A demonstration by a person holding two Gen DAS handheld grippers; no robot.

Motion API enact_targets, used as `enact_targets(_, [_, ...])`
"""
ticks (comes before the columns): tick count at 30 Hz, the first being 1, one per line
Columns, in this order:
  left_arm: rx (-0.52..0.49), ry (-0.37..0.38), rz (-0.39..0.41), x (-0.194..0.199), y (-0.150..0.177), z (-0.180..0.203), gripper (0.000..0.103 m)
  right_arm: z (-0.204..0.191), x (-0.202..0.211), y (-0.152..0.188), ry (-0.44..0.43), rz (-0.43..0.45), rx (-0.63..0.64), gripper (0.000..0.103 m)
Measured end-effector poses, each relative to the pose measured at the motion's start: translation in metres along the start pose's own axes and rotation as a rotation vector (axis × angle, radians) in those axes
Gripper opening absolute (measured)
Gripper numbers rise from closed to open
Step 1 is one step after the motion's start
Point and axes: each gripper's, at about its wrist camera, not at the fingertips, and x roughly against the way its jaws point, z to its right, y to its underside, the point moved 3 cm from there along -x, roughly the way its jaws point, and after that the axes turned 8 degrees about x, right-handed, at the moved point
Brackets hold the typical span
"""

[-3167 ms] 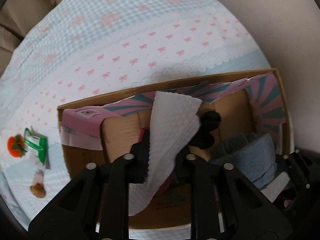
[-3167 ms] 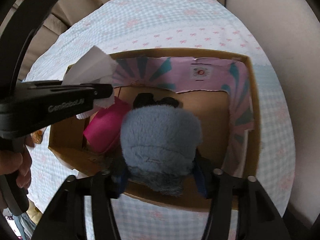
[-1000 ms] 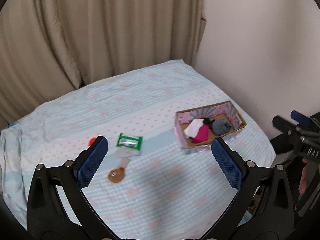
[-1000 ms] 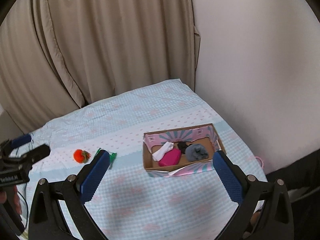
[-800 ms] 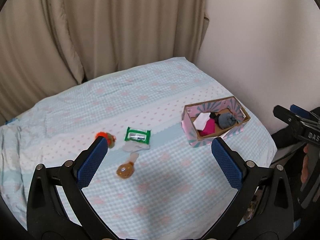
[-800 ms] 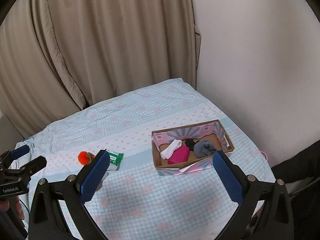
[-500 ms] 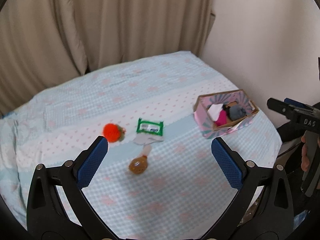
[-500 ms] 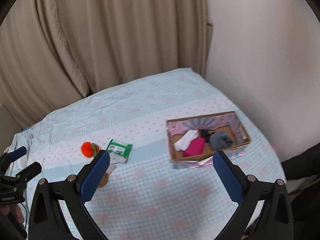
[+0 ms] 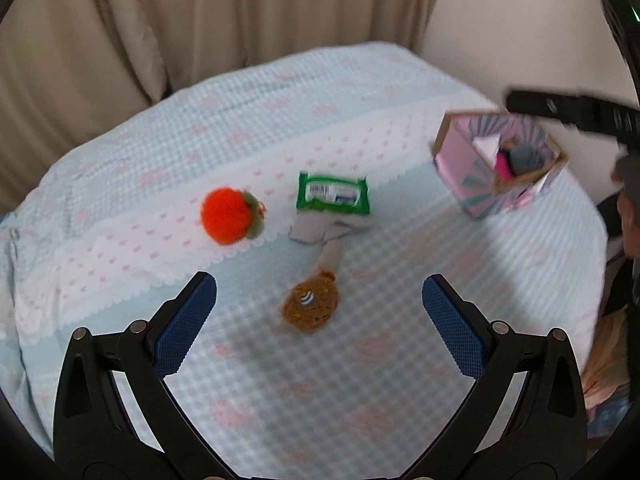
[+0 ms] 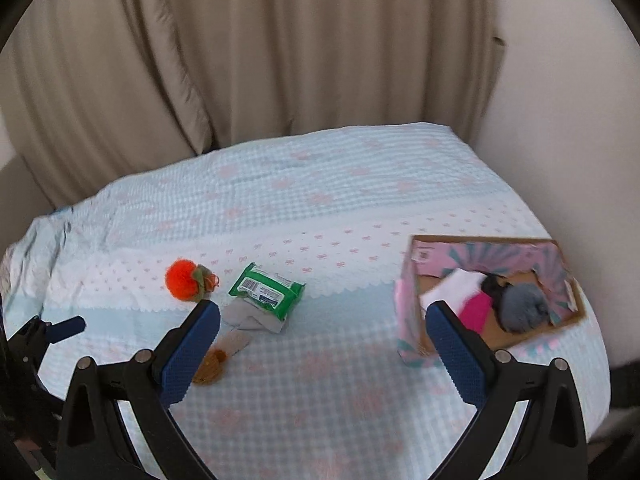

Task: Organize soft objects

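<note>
Both hand-held grippers, left [image 9: 319, 307] and right [image 10: 323, 330], gape empty. I aim left at the brown toy [image 9: 311, 309] on the bed [image 9: 400, 360], descending straight, pinching its middle, then carrying it to the box [image 10: 412, 316].

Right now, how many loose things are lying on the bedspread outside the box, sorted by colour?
Orange: 1, the fluffy ball
Green: 1, the wipes packet
Grey: 1, the small cloth
Brown: 1, the knitted toy
Total: 4, all outside the box
</note>
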Motion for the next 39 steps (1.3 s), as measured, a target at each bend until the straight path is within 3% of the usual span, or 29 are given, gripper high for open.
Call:
enact_targets(4, [-0.021,-0.008,-0.027,-0.043,0.011,0.002,0.096,-0.013,-0.057,0.002,-0.049,-0.021,0.076,0.103])
enact_targets(8, [-0.033,-0.028,-0.074,-0.087,0.026,0.004,0.081,-0.024,-0.108,0.004,-0.102,-0.037,0.130,0.103])
enact_targets(14, [-0.084,-0.079,-0.104,-0.129,0.050,0.009,0.078,-0.044,-0.181,0.014,-0.167,-0.073,0.215,0.103])
enact_targets(22, [-0.146,-0.135,-0.089,-0.154,0.062,0.009,0.073,-0.056,-0.244,0.013,-0.217,-0.098,0.318,0.101])
enact_targets(28, [-0.130,-0.146,-0.109,-0.164,0.054,-0.006,0.057,-0.066,-0.278,0.005,-0.295,-0.128,0.354,0.093])
enact_targets(32, [-0.114,-0.109,-0.139,-0.171,0.045,-0.015,0.049,-0.077,-0.291,0.003,-0.379,-0.159,0.393,0.091])
enact_targets(35, [-0.122,-0.084,-0.151,-0.174,0.040,-0.017,0.045,-0.085,-0.291,0.006,-0.415,-0.171,0.423,0.078])
enact_targets(39, [-0.140,-0.064,-0.154,-0.174,0.038,-0.018,0.040,-0.097,-0.289,0.008,-0.451,-0.184,0.458,0.049])
